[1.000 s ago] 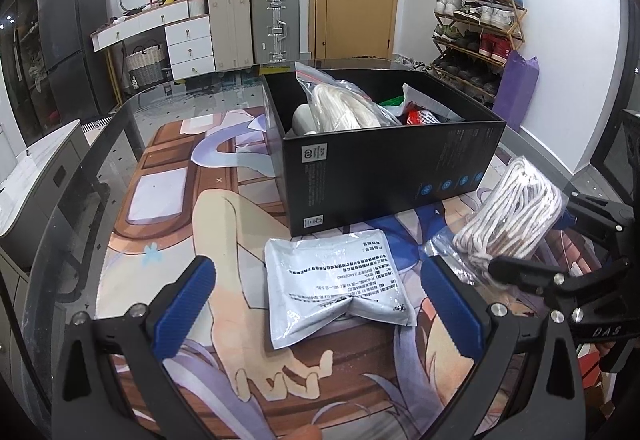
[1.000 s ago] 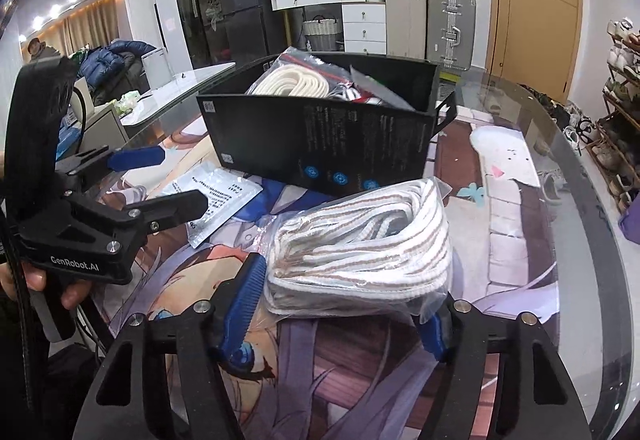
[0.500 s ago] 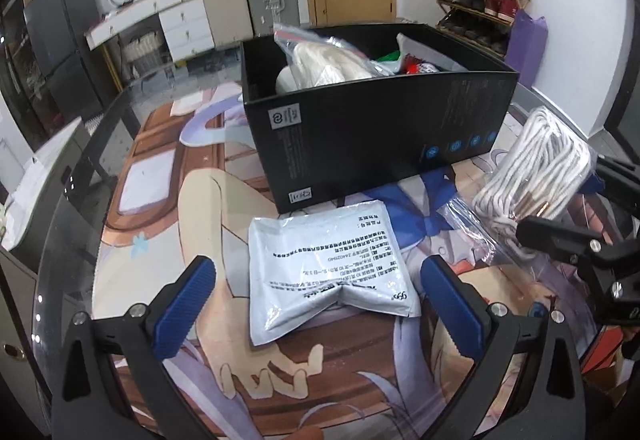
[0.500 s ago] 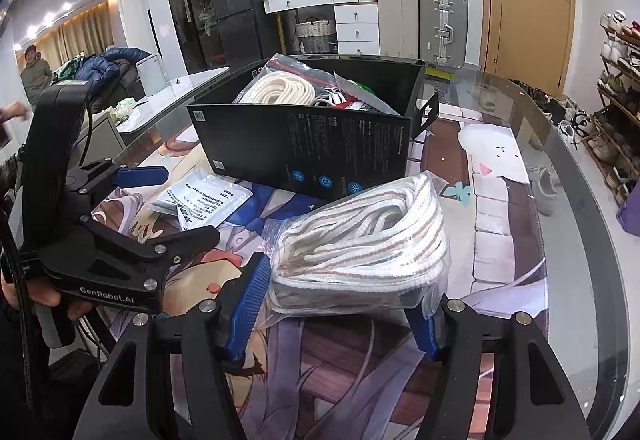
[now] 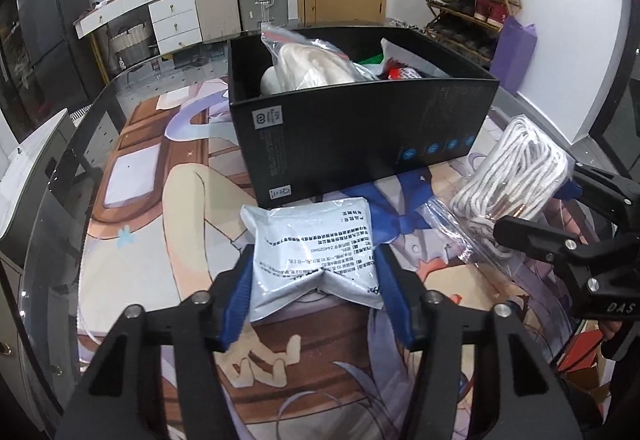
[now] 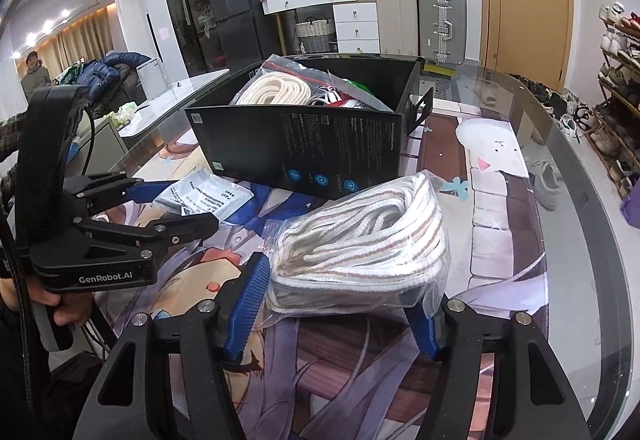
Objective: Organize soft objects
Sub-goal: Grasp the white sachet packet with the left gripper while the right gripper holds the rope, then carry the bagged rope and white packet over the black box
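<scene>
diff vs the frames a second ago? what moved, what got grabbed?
The left claw has just been closing: a second ago it stood wide either side of the grey packet, now its blue pads press the packet's near end on both sides. The packet hasn't visibly shifted on the mat. Unchanged: the right claw holds the bagged rope, and the black box with its contents sits where it was.

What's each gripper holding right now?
Left gripper: just closed on the silver pouch.
Right gripper: shut on the bagged rope.
</scene>
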`<state>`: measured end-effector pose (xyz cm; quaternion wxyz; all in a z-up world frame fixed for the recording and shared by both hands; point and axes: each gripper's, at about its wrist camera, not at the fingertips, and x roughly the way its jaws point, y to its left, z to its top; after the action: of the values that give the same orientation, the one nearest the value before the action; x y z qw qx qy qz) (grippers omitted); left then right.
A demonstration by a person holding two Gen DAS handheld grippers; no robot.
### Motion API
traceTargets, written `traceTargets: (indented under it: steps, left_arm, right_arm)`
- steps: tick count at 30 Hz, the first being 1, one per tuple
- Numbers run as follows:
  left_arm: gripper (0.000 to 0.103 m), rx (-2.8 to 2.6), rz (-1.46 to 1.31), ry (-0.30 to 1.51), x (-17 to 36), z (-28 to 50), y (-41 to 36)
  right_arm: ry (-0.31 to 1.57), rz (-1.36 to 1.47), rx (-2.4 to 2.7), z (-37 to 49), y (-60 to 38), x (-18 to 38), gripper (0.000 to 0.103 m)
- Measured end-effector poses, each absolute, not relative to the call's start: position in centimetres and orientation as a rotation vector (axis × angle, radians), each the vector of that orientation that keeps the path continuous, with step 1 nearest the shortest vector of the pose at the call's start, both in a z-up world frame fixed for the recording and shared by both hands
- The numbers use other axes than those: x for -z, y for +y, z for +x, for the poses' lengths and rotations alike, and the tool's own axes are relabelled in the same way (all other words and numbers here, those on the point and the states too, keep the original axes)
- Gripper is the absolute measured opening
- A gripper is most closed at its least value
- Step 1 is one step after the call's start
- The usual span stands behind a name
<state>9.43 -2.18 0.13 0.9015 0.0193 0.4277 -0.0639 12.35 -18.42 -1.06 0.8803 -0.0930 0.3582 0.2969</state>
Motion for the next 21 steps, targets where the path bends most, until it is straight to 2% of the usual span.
traceTargets:
  steps: [7, 10, 14, 21]
  left_arm:
    - [0.044, 0.141, 0.024, 0.836, -0.7, 8.0, -1.8]
    - [0.043, 0.145, 0.007, 0.829, -0.8, 7.8, -1.4]
    - [0.043, 0.147, -0.021, 0.819, -1.1, 7.3, -0.9]
    - [0.043, 0.155, -0.041, 0.798, -1.8, 7.4, -0.3]
  right_arm:
    - [0.755, -0.184, -0.614, 12.4, -18.6, 1.1, 0.067]
    - [0.758, -0.179, -0.61, 12.4, -18.6, 1.1, 0.069]
    - [0.762, -0.158, -0.595, 12.7, -18.8, 1.2, 0.082]
    - [0.755, -0.163, -0.558, 12.9, -19.1, 1.0, 0.086]
